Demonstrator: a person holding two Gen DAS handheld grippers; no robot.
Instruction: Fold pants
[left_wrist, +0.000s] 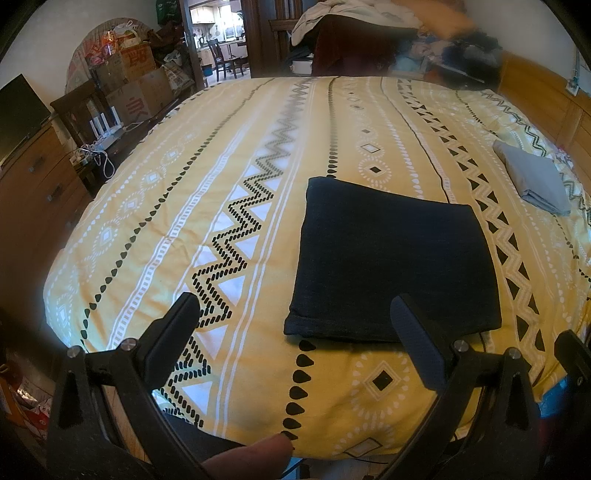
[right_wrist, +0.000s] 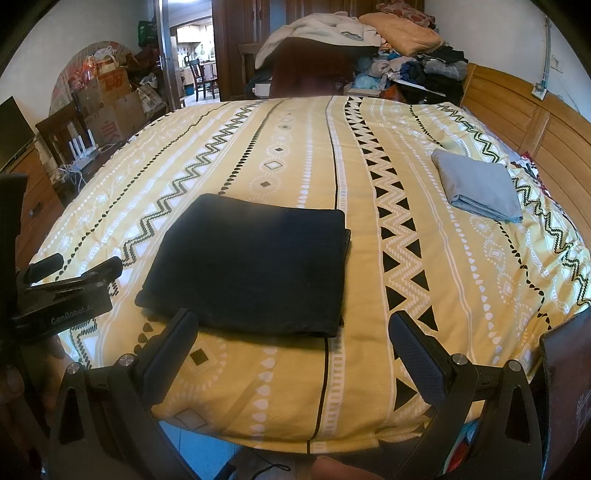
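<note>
Left tongs (left_wrist: 295, 328) spread wide; right tongs (right_wrist: 293, 339) likewise, empty.

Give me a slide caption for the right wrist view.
Open right hand-held gripper faces folded dark pants on a yellow patterned bedspread, grey folded cloth beyond.

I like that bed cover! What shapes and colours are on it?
The bed cover is yellow with black and white zigzags, triangles, diamonds and dots in stripes; clearest in the right wrist view.

Hidden and blurry bits

The far pile of mixed clothes (left_wrist: 443, 37) looks blurry in the left view. The black flat screen (right_wrist: 11, 129) is cut off at the left edge.
</note>
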